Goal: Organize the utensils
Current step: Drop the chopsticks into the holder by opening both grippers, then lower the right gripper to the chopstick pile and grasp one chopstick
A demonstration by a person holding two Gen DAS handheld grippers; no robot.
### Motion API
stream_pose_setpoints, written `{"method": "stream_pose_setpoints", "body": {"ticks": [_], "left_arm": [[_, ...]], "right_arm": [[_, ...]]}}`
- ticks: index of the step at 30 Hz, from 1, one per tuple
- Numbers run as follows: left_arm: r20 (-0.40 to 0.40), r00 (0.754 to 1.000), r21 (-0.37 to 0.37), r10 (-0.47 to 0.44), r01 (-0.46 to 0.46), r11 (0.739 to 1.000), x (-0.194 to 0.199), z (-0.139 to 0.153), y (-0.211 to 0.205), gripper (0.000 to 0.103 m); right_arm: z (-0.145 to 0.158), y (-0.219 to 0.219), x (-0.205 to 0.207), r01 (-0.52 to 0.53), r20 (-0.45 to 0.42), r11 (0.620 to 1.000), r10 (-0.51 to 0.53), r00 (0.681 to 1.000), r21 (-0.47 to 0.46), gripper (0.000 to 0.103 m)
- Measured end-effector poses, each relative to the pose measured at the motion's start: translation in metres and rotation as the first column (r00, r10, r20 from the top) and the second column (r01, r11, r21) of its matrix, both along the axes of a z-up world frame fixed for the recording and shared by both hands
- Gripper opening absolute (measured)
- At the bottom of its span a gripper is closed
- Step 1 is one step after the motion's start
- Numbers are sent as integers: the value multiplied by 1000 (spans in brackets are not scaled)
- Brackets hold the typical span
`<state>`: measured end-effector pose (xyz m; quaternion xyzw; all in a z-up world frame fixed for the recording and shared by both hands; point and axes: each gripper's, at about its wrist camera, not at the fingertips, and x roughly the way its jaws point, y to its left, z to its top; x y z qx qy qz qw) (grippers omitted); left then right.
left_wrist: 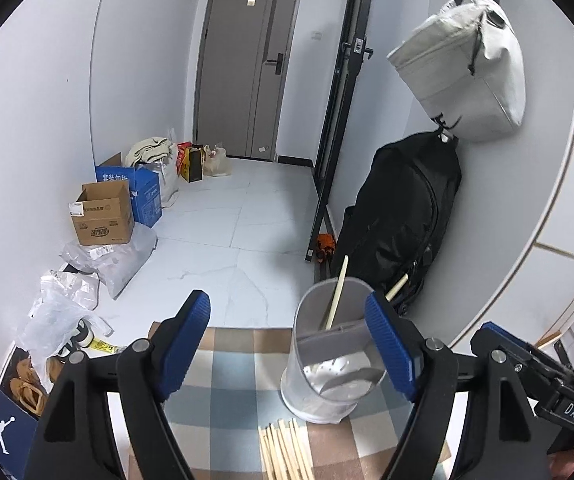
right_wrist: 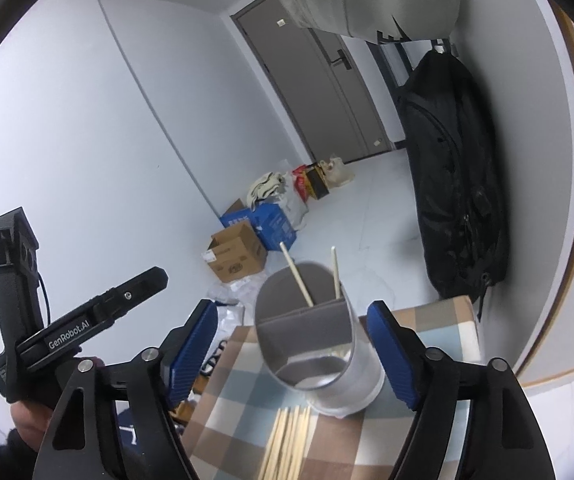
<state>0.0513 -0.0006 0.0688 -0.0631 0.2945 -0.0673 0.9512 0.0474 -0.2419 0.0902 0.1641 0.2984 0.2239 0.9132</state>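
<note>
Standing upright near the far edge of the small table covered in a blue, tan and white checked cloth (left_wrist: 227,364), the translucent grey plastic cylindrical utensil holder with an inner divider (left_wrist: 333,356) is already carrying two pale wooden chopsticks (left_wrist: 337,296), both leaning against the divider. A loose bundle of the same pale wooden chopsticks (left_wrist: 285,450) is lying flat on the cloth just in front of the holder, fanned slightly and reaching out of the bottom of both views.

The left gripper (left_wrist: 289,346) is hovering with its blue ribbed pads apart and nothing between them but open cloth; its right pad is sitting in front of the holder's rim in the left wrist view, though contact cannot be judged. The right gripper (right_wrist: 293,354) is likewise spread, its pads flanking the holder without pressing on it.

Risks, as a judgement: the holder looks light and tall, so a pad brushing its rim is likely to be tipping it toward the table edge and the floor beyond. The chopsticks are thin and round, so a pinch on one is liable to be rolling it or scattering its neighbours. With both grippers crowding the same spot, they are also risking a collision with each other.
</note>
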Motion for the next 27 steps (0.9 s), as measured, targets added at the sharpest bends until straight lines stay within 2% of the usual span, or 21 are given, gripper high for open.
{"method": "stream_pose_setpoints", "body": {"ticks": [4, 10, 15, 21, 27], "left_arm": [[-6, 1000, 6, 13, -13, 1000, -12, -10, 2, 83], [-29, 999, -8, 34, -35, 999, -22, -27, 9, 84], [-81, 995, -8, 53, -54, 998, -27, -56, 18, 84], [-110, 992, 15, 65, -64, 998, -28, -78, 25, 84], [-167, 981, -19, 98, -102, 995, -25, -94, 48, 84]], "right_arm": [[-4, 6, -9, -12, -8, 1000, 12, 1000, -10, 81], [-18, 14, -23, -35, -24, 999, 34, 999, -34, 86], [-34, 22, -30, -46, -55, 997, 42, 998, -67, 90], [-65, 33, -34, -75, -123, 990, 60, 991, -122, 90], [-95, 46, -33, -110, -207, 983, 77, 975, -150, 89]]}}
